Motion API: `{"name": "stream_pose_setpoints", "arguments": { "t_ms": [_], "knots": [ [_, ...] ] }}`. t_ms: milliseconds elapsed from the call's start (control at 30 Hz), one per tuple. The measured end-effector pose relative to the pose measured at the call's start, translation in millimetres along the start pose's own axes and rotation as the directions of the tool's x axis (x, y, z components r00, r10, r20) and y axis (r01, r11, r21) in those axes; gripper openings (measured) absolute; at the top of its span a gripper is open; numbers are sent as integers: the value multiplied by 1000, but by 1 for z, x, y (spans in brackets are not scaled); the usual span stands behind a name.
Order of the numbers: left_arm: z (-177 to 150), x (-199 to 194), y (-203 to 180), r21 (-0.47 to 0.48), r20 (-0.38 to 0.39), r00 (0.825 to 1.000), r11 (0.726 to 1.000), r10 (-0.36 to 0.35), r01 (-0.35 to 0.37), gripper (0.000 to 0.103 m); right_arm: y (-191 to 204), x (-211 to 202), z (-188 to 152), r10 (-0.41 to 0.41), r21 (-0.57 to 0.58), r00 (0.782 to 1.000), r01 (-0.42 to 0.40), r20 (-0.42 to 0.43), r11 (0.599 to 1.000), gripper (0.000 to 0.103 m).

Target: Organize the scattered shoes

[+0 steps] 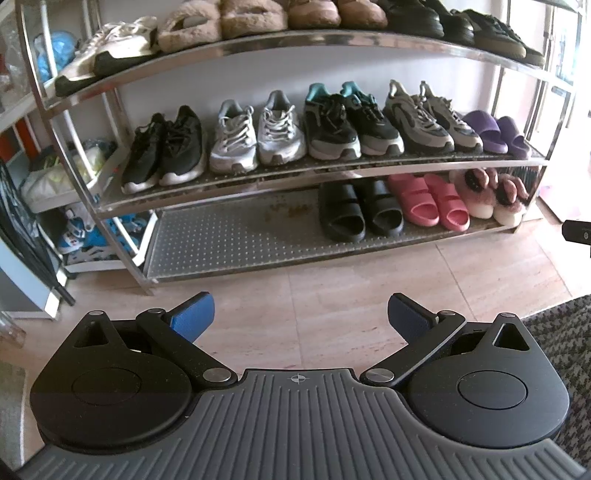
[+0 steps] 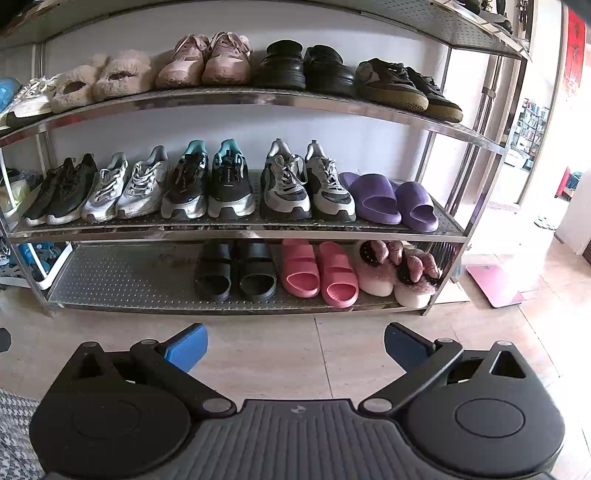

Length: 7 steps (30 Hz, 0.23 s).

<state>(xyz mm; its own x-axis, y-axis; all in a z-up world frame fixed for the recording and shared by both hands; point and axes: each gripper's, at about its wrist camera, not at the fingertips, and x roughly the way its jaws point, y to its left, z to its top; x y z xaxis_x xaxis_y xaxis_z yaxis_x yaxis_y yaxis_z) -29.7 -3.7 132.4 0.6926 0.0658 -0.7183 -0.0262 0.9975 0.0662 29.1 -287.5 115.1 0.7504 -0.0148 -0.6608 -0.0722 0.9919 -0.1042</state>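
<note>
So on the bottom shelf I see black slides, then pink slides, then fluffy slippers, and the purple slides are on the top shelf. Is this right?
Not quite. The purple slides are on the middle shelf, at its right end beside the grey sneakers, as the right wrist view shows. The rest holds: the bottom shelf has black slides, pink slides, then fluffy slippers.

Top shelf, left view: the fluffy slippers [image 1: 225, 18] and dark shoes [image 1: 461, 22] are cut off by the upper edge. My right view clips the white sneaker [image 2: 27, 101] at its left edge. Items in the side rack [image 1: 79, 162] are too jumbled to identify. The bright doorway [image 2: 532, 122] is overexposed; the room beyond it is indistinct.
</note>
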Motion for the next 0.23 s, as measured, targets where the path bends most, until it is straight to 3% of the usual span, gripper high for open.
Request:
{"name": "stream_pose_setpoints", "arguments": {
  "t_ms": [233],
  "knots": [
    [0, 0, -1, -1, -1, 1000, 1000, -7, 7, 102, 1, 0, 0, -6, -8, 1000, 6, -3, 1000, 102]
  ]
}}
